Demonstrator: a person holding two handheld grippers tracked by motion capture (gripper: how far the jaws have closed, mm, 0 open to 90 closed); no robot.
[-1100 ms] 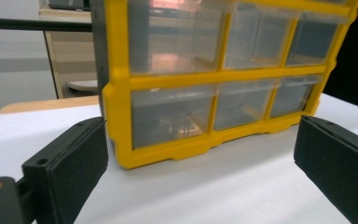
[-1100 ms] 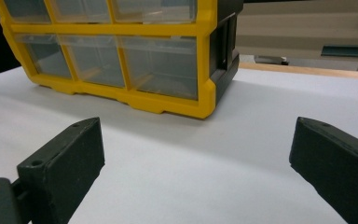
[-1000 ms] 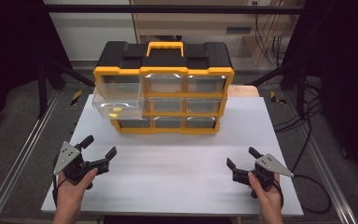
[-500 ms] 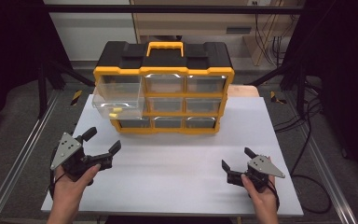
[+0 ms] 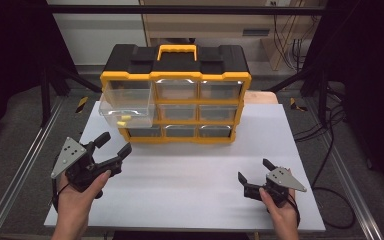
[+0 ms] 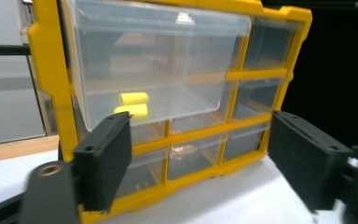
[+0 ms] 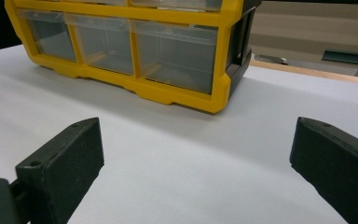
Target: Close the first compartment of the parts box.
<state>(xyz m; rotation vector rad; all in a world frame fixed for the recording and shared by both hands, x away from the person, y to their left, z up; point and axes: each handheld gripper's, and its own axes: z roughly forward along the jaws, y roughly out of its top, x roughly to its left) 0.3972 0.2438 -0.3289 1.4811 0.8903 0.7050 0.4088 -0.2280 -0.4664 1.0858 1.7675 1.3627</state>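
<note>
White table (image 5: 190,180) bears a yellow organiser (image 5: 177,97); dark room around; left gripper (image 5: 111,150) narrowing yet open and empty, right gripper (image 5: 252,175) open.

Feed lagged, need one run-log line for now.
left gripper: open, jaws closing, empty | right gripper: open | clear plastic drawer: pulled out

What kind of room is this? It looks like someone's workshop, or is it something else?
Probably a lab bench set up for recording handwork, not a home workshop. A white table sits inside a dark metal frame, cables trail across the floor, and a person holds a camera-bearing tool in each hand before a yellow drawer organizer.
</note>
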